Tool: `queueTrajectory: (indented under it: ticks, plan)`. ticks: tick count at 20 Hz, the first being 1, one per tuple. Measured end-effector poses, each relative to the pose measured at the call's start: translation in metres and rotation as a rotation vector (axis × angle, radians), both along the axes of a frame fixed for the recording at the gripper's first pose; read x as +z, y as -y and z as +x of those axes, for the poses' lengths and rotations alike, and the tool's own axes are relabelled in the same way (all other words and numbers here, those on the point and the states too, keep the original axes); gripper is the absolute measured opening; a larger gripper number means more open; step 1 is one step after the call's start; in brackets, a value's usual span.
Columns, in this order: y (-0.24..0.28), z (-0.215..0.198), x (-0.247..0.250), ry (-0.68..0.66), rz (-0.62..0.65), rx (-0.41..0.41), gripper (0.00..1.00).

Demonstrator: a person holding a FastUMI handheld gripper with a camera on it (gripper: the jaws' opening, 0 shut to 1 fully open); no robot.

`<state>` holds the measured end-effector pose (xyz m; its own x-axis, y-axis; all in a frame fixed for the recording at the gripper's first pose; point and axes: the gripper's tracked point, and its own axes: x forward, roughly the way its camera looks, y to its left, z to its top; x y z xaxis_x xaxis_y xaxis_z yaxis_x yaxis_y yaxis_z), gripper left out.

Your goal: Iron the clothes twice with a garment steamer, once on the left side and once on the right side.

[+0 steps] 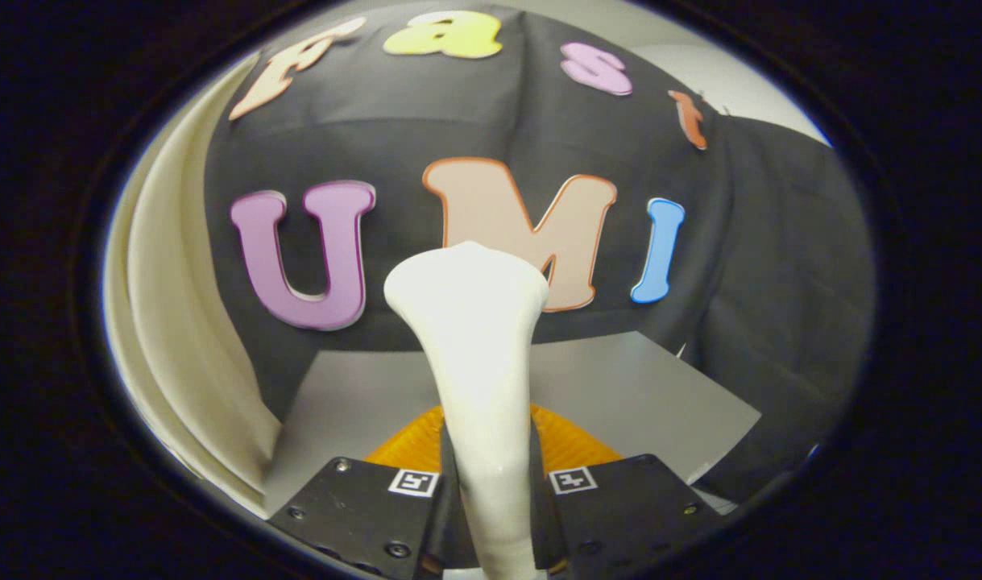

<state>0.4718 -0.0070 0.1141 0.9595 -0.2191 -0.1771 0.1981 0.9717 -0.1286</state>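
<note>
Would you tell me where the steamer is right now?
In the gripper view, the white steamer stands clamped between the gripper's fingers, its head raised before the black wall cloth.

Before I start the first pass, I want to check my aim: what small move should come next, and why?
Probably swing the steamer right, toward the dark garment. The tongs are shut on the steamer's white neck, its head standing upright over the grey table and facing the booth wall, not the cloth. The garment hangs beyond the fingers, off to the right, so it looks untouched.

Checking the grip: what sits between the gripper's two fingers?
In the gripper view, the white garment steamer handle sits between the fingers, clamped by the gripper.
</note>
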Motion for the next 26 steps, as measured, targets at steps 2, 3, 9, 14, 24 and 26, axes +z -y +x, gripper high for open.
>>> queueTrajectory:
  ticks: [2,3,9,14,24,26]
  plan:
    - [-0.007,-0.024,0.018,0.049,0.002,-0.027,0.36]
    - [-0.019,-0.034,0.021,0.052,-0.009,-0.024,0.36]
    - [-0.115,-0.107,0.054,0.093,-0.031,0.052,0.36]
    - [-0.204,-0.179,0.063,0.111,-0.006,0.117,0.35]
    - [-0.385,-0.226,0.030,0.092,0.104,0.315,0.35]
    - [-0.411,-0.224,0.014,0.083,0.133,0.336,0.35]
